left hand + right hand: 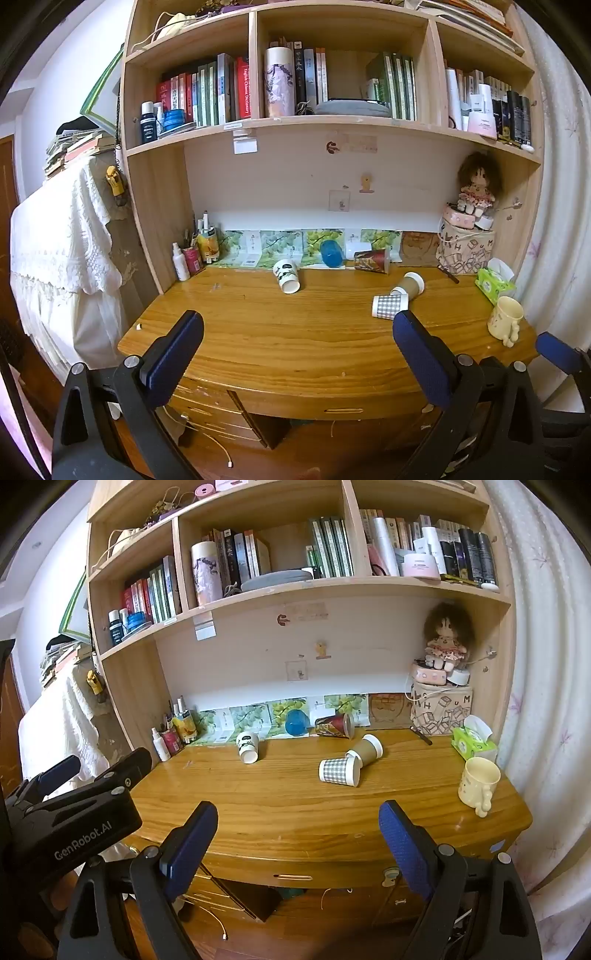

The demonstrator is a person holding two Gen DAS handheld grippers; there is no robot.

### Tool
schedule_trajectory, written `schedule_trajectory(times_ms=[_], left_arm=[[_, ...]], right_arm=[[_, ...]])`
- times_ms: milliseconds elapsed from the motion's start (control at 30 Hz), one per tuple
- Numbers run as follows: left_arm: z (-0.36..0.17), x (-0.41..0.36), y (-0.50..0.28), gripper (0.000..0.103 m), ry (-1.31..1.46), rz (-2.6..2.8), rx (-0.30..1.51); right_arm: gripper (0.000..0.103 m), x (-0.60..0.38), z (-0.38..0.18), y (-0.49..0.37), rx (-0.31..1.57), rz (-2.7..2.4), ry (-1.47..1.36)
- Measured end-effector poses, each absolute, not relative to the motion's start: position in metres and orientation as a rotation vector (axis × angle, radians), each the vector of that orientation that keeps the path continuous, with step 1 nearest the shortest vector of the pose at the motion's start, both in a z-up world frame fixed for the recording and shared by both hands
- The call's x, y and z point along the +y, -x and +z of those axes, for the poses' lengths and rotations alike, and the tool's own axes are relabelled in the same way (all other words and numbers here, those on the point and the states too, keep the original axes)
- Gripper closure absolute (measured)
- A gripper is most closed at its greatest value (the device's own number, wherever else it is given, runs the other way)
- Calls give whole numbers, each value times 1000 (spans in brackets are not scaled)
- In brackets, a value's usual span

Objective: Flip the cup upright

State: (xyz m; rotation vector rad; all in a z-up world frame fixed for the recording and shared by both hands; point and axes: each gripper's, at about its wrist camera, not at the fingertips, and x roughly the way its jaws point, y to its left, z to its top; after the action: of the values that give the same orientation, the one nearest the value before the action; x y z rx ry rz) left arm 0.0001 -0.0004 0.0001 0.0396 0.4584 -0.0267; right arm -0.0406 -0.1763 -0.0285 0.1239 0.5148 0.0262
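Lying on their sides across the wooden desk (280, 812): five cups. Checked cup (340, 771) at 12 o'clock from the right gripper (297, 843), long axis running 9–3, mouth toward 3, touching the brown cup (365, 750) behind it, whose white lid end points to about 2. White printed cup (247, 746) at 11, mouth toward 5. Red cup (334, 725) and blue cup (297, 722) at the back edge. Cream mug (478, 784) upright at 2. Left gripper (297, 352) spread wide, holding nothing; right one likewise, both hanging over the front edge
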Motion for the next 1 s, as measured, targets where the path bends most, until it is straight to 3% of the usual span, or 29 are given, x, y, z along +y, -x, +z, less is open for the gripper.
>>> schedule_trajectory(times_ms=[1000], left_arm=[[4, 3, 9, 1, -24, -34, 429]], right_arm=[[13, -167, -33, 36, 550, 52, -86]])
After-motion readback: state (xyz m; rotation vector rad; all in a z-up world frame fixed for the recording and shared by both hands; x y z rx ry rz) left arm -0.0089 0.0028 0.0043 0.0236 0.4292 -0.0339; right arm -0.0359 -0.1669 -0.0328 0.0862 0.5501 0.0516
